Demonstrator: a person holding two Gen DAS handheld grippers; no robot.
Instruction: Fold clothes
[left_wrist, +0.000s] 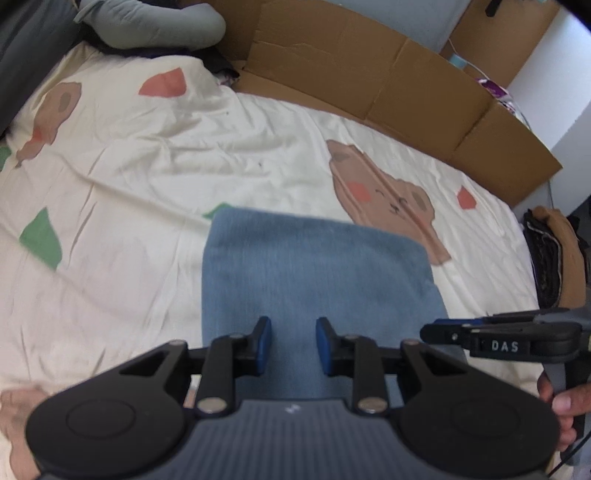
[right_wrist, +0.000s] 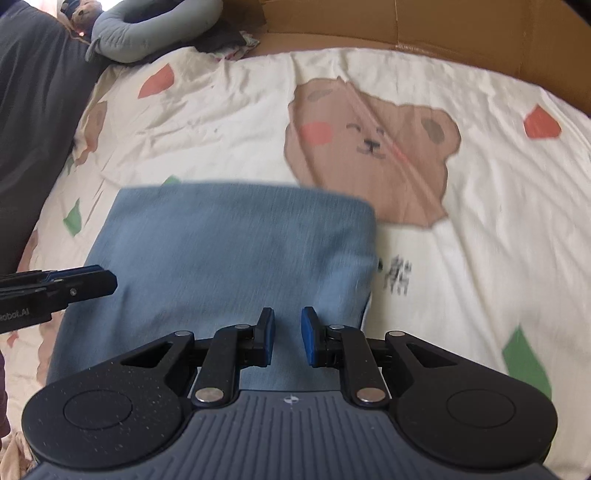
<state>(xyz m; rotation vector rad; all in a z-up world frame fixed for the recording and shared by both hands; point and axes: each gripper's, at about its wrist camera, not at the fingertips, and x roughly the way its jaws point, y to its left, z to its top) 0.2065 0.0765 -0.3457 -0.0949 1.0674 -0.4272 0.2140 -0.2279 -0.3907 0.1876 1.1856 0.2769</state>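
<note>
Bedsheet (left_wrist: 155, 155) with bear prints carries folded blue cloth (left_wrist: 295, 266); cardboard (left_wrist: 369, 74) behind; left claw (left_wrist: 292, 345) and right claw (right_wrist: 287, 341) parted, empty.

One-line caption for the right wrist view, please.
Right gripper, jaws slightly apart, above a folded blue garment on a bear-print bedsheet; left gripper enters from the left.

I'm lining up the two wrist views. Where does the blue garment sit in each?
Left wrist: blue garment lies lower centre, just ahead of the gripper fingers, and runs under them.
Right wrist: it fills the centre-left, its right edge near mid-frame.
Shared landmark: the bear print on the sheet, beyond the garment's far right corner.
</note>
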